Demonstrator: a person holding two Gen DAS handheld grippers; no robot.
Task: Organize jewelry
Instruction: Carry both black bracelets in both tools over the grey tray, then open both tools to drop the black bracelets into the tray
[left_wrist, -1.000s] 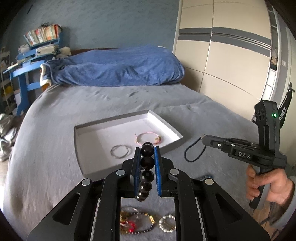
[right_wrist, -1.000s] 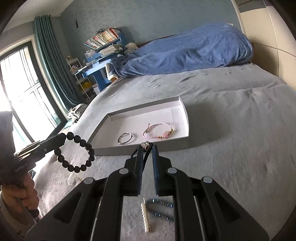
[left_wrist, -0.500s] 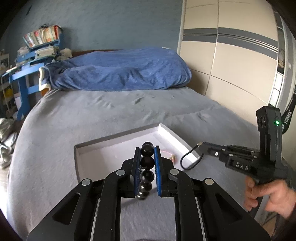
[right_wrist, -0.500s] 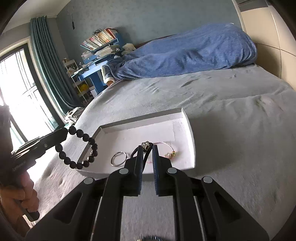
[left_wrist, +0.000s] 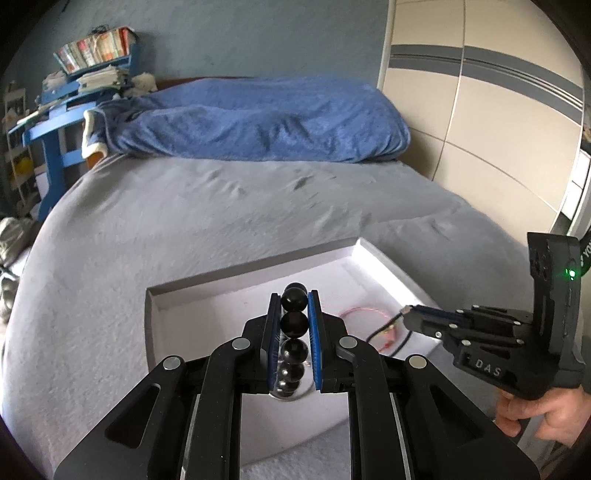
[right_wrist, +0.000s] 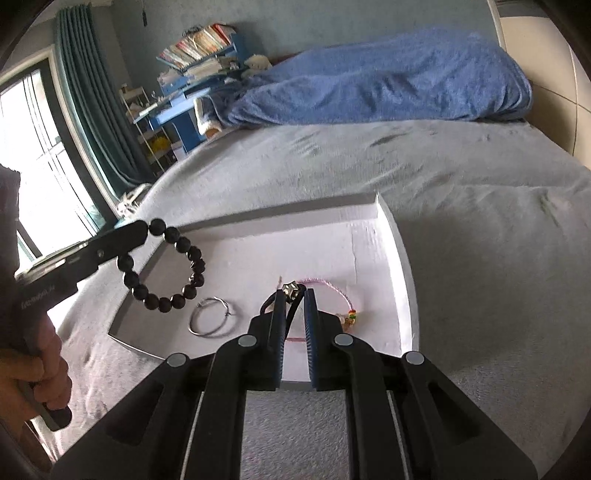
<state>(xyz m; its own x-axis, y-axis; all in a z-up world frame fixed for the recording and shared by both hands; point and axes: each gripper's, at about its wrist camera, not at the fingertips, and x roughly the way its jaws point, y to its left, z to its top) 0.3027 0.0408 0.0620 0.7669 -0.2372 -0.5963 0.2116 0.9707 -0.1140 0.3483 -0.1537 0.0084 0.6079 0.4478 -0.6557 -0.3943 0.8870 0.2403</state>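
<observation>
Black beads of a bracelet (left_wrist: 294, 332) sit pinched between the left gripper (left_wrist: 294, 306)'s nearly closed jaws, the loop dangling just above the white tray (right_wrist: 404, 266) floor, so lower it until the beads rest before letting go, clear of the silver ring (right_wrist: 212, 321) below and beside them. The right gripper (right_wrist: 293, 302), all but closed on a black cord with a silver charm (right_wrist: 290, 289), should set down short of the pink bracelet (right_wrist: 332, 290) lying ahead. Both hands tilt their tools forward and down over the tray's near edge.

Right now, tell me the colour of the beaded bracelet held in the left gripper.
Black beaded bracelet; clearest in the right wrist view.
</observation>
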